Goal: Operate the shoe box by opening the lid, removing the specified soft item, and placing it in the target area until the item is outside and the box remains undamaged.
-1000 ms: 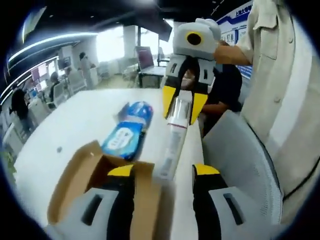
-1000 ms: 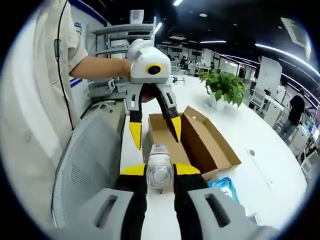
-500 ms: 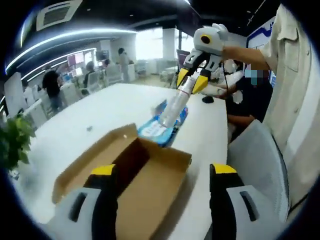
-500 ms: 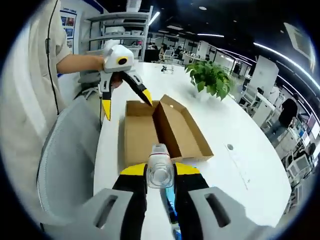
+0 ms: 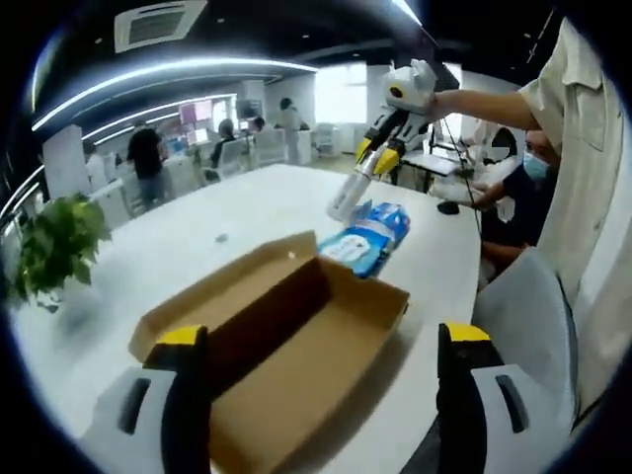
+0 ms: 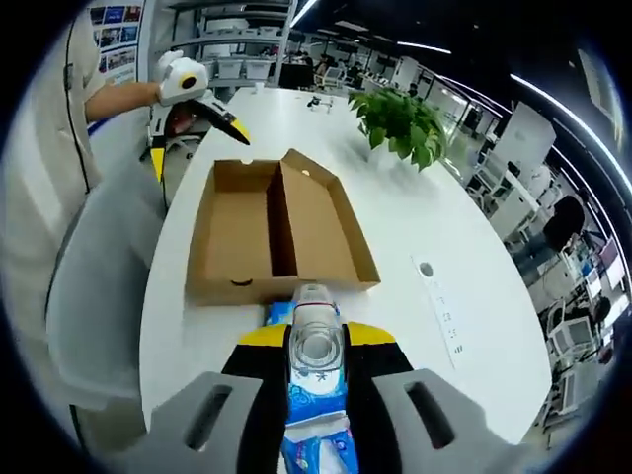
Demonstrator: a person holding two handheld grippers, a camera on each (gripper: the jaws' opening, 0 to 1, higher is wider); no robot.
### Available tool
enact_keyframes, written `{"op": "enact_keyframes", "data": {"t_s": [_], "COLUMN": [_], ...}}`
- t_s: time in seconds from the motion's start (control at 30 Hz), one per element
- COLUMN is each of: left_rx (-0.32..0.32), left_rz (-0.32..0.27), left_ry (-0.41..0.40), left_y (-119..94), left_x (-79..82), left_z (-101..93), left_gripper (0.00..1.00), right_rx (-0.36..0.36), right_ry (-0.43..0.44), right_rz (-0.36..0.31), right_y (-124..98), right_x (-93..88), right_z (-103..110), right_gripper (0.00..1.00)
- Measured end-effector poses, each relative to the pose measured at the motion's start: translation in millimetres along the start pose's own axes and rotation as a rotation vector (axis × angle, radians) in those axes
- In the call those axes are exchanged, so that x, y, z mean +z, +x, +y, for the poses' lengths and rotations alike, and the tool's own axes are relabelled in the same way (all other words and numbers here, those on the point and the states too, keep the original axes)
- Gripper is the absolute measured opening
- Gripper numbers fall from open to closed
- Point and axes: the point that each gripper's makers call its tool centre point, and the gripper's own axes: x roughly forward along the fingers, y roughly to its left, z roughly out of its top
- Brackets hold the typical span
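The shoe box [image 6: 272,232] is lying open on the white worktop [image 6: 425,207], lid folded flat beside the tray; from what the right gripper view shows, both halves are looking empty and undamaged.

The right tongs [image 6: 316,348] are gripping a clear plastic bottle [image 6: 315,331] by its body, jaws closed against it on either side, cap pointing toward the box. In the left gripper view the same tongs are hanging above the far end of the worktop, with the bottle [image 5: 346,200] slanting down from them toward a blue soft pack [image 5: 372,237].

That blue pack, apparently wet wipes, is lying on the worktop just beyond the box's far end. In the right gripper view it [image 6: 314,420] is sitting directly beneath the bottle; whether the two are touching cannot be determined.

The left tongs [image 5: 326,341] are standing wide apart and holding nothing, framing the near end of the box.

Handling assessment: the bottle is appearing light and thin-walled, smooth, so liable to slip or dent under heavy squeeze; a mid-body hold is suiting it. The pack is looking soft, pliable and light, best taken across its narrow width. The cardboard is looking thin and is creasing easily if pressed.
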Motion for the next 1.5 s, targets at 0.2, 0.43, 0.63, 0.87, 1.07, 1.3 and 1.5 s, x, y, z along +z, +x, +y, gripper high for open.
{"op": "enact_keyframes", "data": {"t_s": [0.2,0.43,0.63,0.87,1.07,1.3,1.5], "left_rx": [0.044,0.097,0.149,0.191,0.221,0.254,0.295], "left_rz": [-0.01,-0.015,-0.013,-0.017,-0.008,-0.01,0.0], "left_ry": [-0.04,-0.086,-0.118,-0.15,-0.177,-0.208,-0.236], "left_y": [-11.4,-24.3,-34.0,-44.2,-49.1,-53.1,-56.6], "left_x": [-6.3,-15.3,-23.5,-31.5,-40.8,-48.9,-58.1], "left_z": [6.2,15.1,25.2,31.0,35.3,39.4,45.9], "left_gripper": [1.0,1.0,0.99,0.98,0.95,0.9,0.83], "right_rx": [0.004,0.022,0.043,0.074,0.111,0.142,0.188], "right_ry": [-0.003,0.003,-0.013,-0.029,-0.029,-0.049,-0.063], "right_rz": [0.044,0.112,0.188,0.289,0.373,0.436,0.477], "right_y": [10.8,29.3,49.3,71.9,84.6,94.1,98.9], "right_x": [-7.6,-20.0,-32.3,-51.3,-68.7,-84.4,-92.4], "right_z": [-21.5,-40.5,-47.9,-57.7,-59.4,-61.6,-63.2], "right_gripper": [0.17,0.17,0.17,0.17,0.17,0.17,0.18]}}
